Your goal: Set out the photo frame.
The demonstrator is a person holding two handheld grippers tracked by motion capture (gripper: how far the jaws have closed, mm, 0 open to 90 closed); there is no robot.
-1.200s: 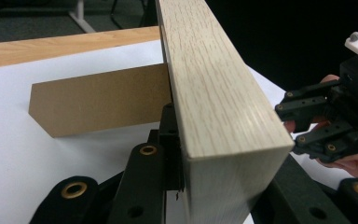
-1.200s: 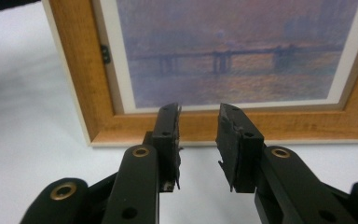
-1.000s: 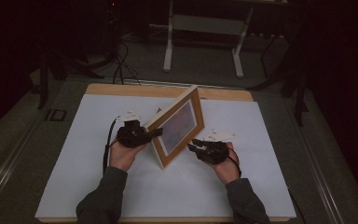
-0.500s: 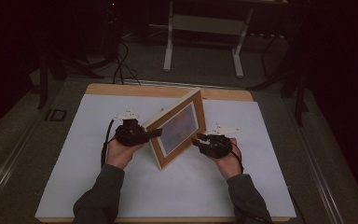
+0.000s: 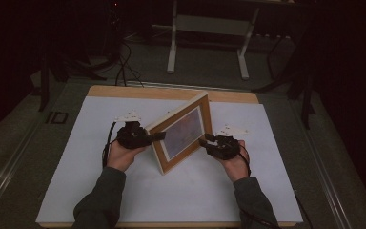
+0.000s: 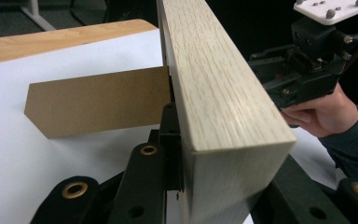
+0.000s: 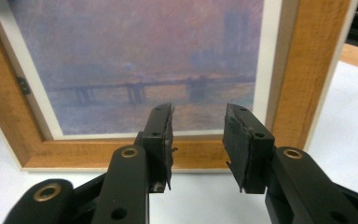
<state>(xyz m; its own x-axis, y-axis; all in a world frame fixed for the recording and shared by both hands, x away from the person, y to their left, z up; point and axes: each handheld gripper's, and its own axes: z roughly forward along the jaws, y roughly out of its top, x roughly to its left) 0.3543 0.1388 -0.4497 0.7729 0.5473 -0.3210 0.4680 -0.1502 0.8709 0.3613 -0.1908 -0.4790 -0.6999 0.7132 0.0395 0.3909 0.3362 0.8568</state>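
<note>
A: Where is the picture frame?
B: Mid-table on the white sheet, upright, its brown stand flap behind.
A: The left gripper?
B: At nine o'clock, pinching the frame's edge.
A: The right gripper?
B: At three o'clock, jaws just opening, nothing between them.

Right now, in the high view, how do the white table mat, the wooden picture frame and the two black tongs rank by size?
1. White table mat
2. Wooden picture frame
3. Left tongs and right tongs, which look about alike.
</note>
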